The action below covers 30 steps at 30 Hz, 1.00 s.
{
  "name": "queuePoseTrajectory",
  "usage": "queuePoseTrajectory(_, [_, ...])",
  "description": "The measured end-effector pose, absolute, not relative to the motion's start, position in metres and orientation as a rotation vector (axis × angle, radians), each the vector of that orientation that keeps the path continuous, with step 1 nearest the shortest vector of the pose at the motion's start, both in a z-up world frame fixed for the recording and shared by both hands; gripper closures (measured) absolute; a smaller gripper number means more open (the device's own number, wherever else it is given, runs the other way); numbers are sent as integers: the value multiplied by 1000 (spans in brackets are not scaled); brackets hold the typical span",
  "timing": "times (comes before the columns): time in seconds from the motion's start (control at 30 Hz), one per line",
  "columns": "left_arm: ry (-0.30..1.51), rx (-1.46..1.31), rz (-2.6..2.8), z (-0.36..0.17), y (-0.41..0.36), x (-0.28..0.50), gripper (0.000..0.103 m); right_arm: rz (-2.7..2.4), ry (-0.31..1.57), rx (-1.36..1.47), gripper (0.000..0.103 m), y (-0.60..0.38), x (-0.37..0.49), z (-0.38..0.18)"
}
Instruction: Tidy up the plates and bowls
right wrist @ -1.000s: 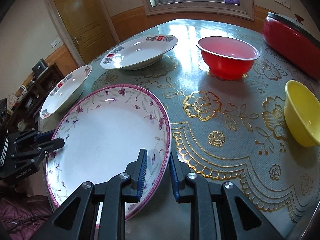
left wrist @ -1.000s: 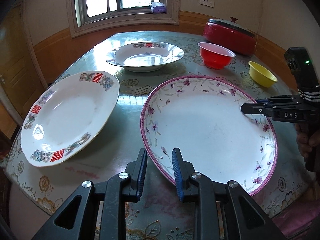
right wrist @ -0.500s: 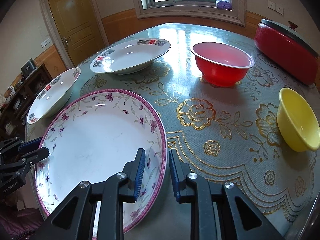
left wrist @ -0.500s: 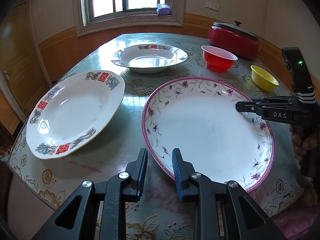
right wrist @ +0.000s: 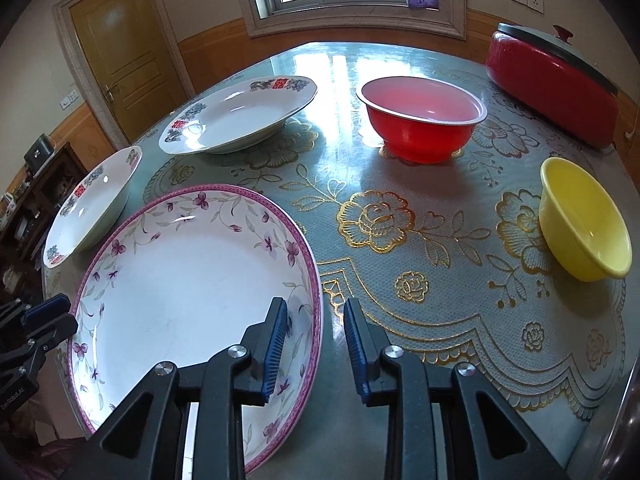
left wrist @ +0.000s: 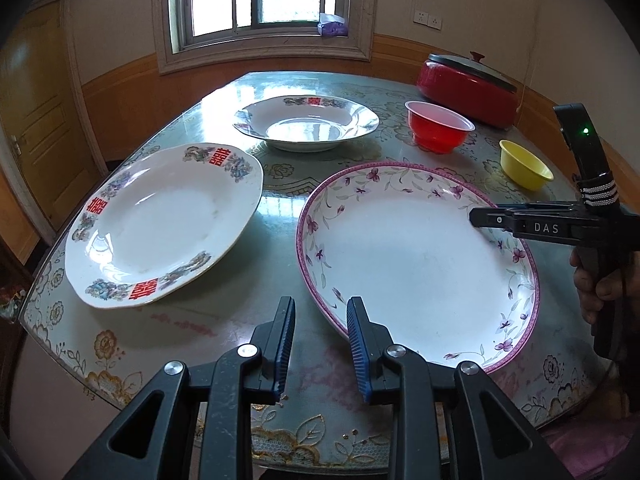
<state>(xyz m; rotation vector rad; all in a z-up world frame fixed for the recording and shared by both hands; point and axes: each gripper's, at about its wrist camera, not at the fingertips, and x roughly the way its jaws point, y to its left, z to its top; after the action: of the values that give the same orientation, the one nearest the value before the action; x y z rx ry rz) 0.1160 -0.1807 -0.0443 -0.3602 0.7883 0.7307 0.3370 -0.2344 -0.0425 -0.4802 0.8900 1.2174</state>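
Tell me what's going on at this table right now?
A person holds a gripper in each hand at opposite edges of the pink-rimmed floral plate, which lies on the table. Both the left gripper and the right gripper are opening, the rim between their jaws but unclamped. Two red-patterned plates, a red bowl and a yellow bowl sit apart, unstacked.

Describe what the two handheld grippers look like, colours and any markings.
Both are black plastic frames with silver rivets and ribbed blue pads lining the jaws. From the left wrist view, the right gripper carries white "DAS" lettering, a handle with white-banded rings and a lit green light. The left gripper has the same build.
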Motion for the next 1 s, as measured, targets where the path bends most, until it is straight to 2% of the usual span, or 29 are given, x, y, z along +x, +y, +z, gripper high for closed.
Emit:
queuePoseTrajectory(0.27, [793, -313, 700, -37, -171, 111, 75, 1126, 888, -404, 74, -232, 347, -28])
queuePoseTrajectory(0.43, [701, -341, 701, -17, -157, 87, 75, 1175, 902, -265, 72, -227, 343, -9])
queuePoseTrajectory(0.63, [623, -441, 776, -4, -117, 51, 75, 1404, 988, -179, 69, -195, 310, -3])
queuePoseTrajectory(1.0, [567, -493, 935, -3, -49, -14, 73, 1584, 1045, -240, 69, -123, 232, -10])
